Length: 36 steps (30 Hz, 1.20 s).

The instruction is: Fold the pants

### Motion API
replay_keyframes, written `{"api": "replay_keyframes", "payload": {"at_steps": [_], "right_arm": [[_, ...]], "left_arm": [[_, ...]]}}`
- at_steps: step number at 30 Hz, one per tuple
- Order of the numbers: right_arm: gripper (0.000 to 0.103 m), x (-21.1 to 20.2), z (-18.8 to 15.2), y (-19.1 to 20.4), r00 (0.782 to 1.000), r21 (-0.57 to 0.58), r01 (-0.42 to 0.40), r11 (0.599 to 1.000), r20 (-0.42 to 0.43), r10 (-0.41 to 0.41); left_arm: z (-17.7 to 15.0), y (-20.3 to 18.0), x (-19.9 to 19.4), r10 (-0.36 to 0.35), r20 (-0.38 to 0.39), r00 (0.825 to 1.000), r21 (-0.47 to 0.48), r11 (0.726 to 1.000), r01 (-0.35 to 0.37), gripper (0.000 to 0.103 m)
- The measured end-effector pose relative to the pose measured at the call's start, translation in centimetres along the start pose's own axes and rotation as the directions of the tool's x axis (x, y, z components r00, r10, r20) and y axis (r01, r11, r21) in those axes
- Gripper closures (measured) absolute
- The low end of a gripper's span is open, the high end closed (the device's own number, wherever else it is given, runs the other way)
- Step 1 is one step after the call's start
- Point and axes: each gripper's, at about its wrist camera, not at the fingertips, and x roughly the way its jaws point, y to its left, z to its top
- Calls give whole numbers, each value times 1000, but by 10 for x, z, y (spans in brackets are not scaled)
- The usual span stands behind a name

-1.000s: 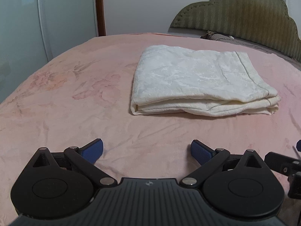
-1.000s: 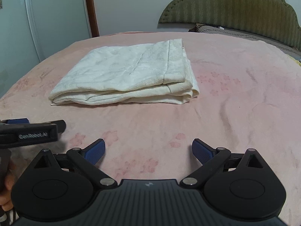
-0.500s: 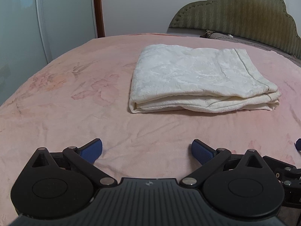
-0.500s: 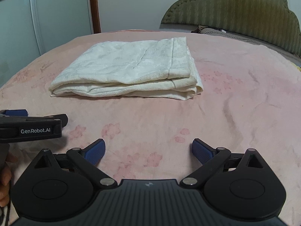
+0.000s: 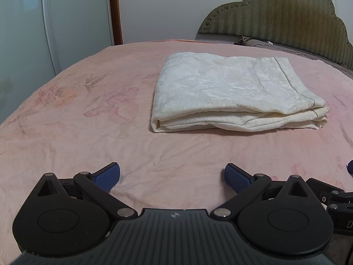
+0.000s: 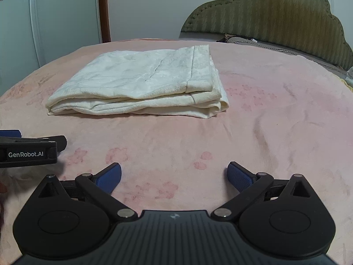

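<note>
pants lying folded in a compact cream stack mid-bed on the pink bedspread, well apart from both tools | left gripper and right gripper both gaping wide, gripping nothing | change: both views drawing slightly back and levelling over the last second, stack undisturbed | reading: folding looking finished, grippers retreating

Dim, soft indoor light; faint shadows; strong fisheye bending, dark vignette at corners; focus sharp.
</note>
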Motion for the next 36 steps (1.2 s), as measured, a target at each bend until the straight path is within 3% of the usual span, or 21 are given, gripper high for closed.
{"api": "replay_keyframes", "payload": {"at_steps": [36], "right_arm": [[0, 0, -1, 0, 1000, 1, -11, 1000, -2, 11]], "left_arm": [[-1, 2, 3, -26, -9, 1000, -14, 1000, 26, 0]]}}
